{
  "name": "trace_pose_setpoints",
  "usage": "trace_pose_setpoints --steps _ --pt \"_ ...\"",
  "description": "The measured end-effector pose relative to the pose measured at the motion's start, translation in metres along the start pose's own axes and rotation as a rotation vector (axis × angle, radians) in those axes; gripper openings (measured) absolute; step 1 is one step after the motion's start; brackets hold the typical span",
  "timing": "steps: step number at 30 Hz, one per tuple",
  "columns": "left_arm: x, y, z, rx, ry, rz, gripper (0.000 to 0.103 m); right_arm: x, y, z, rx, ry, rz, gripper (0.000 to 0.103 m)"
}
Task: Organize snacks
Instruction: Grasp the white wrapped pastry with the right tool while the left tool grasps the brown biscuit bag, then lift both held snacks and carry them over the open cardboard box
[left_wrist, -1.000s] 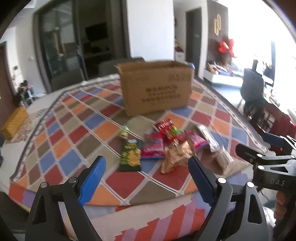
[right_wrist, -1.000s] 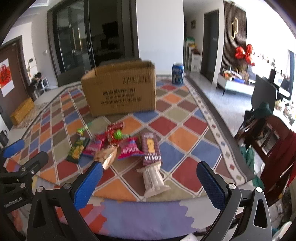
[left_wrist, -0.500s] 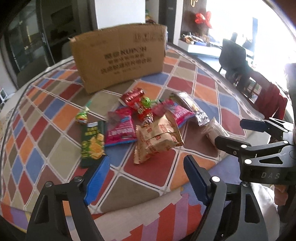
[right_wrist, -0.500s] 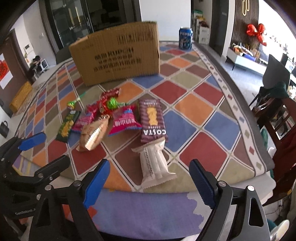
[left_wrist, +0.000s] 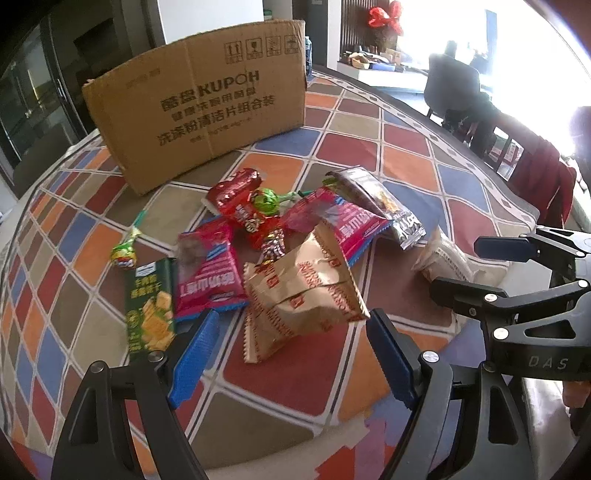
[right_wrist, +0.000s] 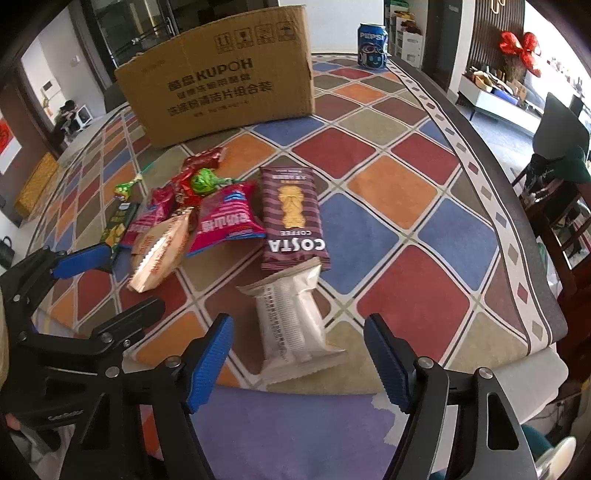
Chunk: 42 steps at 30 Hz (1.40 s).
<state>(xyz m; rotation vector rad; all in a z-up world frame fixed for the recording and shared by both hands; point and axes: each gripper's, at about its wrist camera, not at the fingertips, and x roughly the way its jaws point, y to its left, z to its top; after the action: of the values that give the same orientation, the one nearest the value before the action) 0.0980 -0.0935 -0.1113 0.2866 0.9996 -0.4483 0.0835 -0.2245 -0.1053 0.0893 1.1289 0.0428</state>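
Note:
Several snack packets lie in a heap on a chequered tablecloth in front of a cardboard box (left_wrist: 199, 99) (right_wrist: 221, 74). My left gripper (left_wrist: 291, 350) is open, its blue pads either side of a tan crinkled packet (left_wrist: 303, 295). Beside that lie a green cracker packet (left_wrist: 149, 306), pink packets (left_wrist: 207, 269) and a red one (left_wrist: 240, 206). My right gripper (right_wrist: 299, 354) is open around a white packet (right_wrist: 291, 317), just behind which lies a brown Costa packet (right_wrist: 291, 214). Each gripper shows in the other's view: the right (left_wrist: 517, 288), the left (right_wrist: 85, 280).
A Pepsi can (right_wrist: 373, 44) stands at the table's far right behind the box. A green lollipop (left_wrist: 125, 251) lies left of the heap. Dark chairs (right_wrist: 554, 177) stand off the table's right edge. The near table edge runs just below both grippers.
Both grippers have moved forward and down toward the heap; the packets and box now look much larger. The left has closed in on the tan packet, the right on the white one.

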Motion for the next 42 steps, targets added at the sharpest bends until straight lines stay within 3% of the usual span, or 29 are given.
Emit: trace_pose_setpoints --steps 5,17,22,42 --pt "0.008 0.001 0.005 -0.011 0.003 0.001 0.077 0.006 -0.003 0.003 0.007 0.011 0.002 0.069" --pt "0.017 0.008 0.007 -0.076 0.03 -0.053 0.053 0.017 0.002 0.008 -0.006 0.03 0.046 0.057" --pt "0.014 0.011 0.006 -0.097 0.018 -0.072 0.044 0.017 0.005 0.007 -0.022 0.033 0.053 0.037" --pt "-0.034 0.019 0.003 -0.152 -0.105 -0.066 0.04 -0.018 0.02 0.01 -0.051 -0.06 0.096 0.034"
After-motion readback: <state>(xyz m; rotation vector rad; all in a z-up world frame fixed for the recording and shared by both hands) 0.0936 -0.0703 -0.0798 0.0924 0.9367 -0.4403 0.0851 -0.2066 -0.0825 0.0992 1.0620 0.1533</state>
